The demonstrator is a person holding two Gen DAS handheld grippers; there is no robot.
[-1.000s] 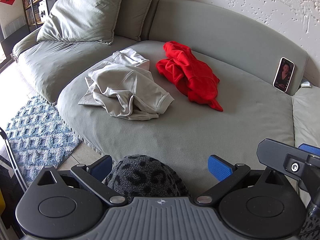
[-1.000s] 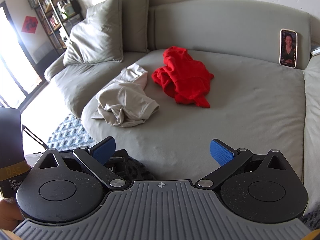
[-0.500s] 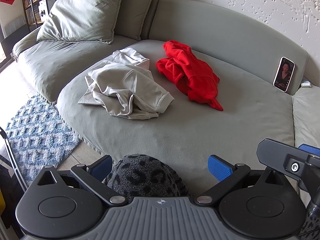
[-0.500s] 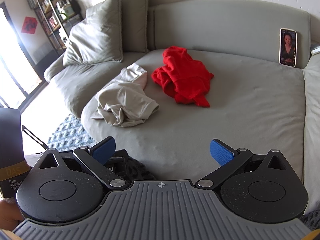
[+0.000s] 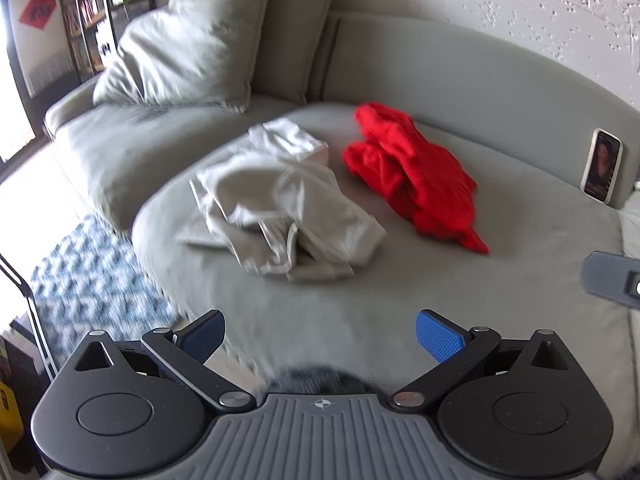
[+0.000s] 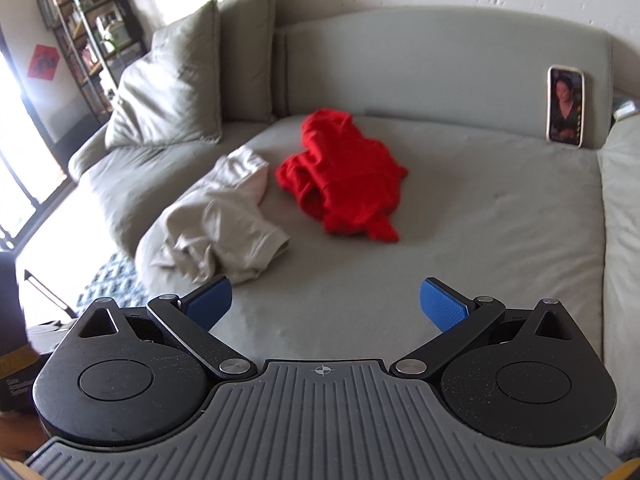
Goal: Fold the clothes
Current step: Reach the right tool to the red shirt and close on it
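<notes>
A crumpled beige shirt (image 5: pixel 280 204) lies on the grey sofa seat (image 5: pixel 460 288), with a bunched red garment (image 5: pixel 412 172) to its right. The right wrist view shows the same beige shirt (image 6: pixel 224 224) and red garment (image 6: pixel 344 176). My left gripper (image 5: pixel 320 338) hangs open over the seat's near edge, short of the beige shirt, with nothing between its blue pads. My right gripper (image 6: pixel 326 304) is open too, above bare seat just right of the beige shirt. Part of the right gripper's body (image 5: pixel 612 280) shows at the left view's right edge.
A phone (image 6: pixel 565 106) leans upright against the sofa back at the right. Big grey pillows (image 5: pixel 192 44) sit at the back left. A blue patterned rug (image 5: pixel 92 280) covers the floor left of the sofa, with shelves (image 6: pixel 88 32) behind. A dark leopard-print knee (image 5: pixel 316 380) sits below the left gripper.
Both grippers have moved forward and up over the sofa seat, closer to the clothes. The leopard-print knee now shows far less. Neither garment has moved.
</notes>
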